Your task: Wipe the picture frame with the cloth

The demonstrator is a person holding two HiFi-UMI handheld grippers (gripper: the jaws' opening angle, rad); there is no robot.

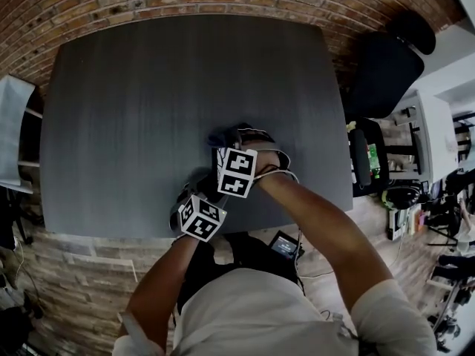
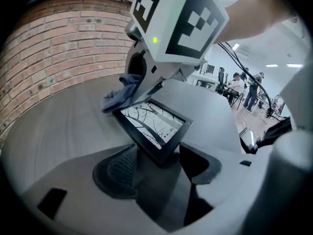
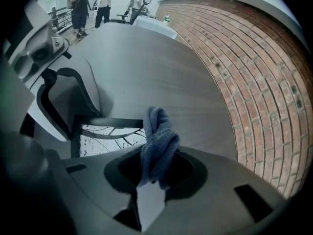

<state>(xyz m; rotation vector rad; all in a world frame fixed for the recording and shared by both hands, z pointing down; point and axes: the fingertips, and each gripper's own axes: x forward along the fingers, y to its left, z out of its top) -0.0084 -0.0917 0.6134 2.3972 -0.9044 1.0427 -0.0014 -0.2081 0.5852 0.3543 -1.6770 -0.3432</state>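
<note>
Picture frame [image 2: 152,126] near the table's [image 1: 148,110] near edge, right of middle, its near corner between the left gripper's [image 2: 159,166] jaws. Cloth [image 3: 157,141] in right gripper [image 3: 151,179], at frame's far corner. Office chair [image 1: 382,73] beyond table's right edge.

A dark grey surface [image 1: 148,110] spreads beneath your right claw [image 3: 154,173]. Ahead of that claw, a brick wall [image 3: 254,82] runs along the surface's far edge, and a black chair [image 1: 382,73] stands off to its right. Beyond your left claw [image 2: 159,163], people [image 2: 244,89] stand well away.
</note>
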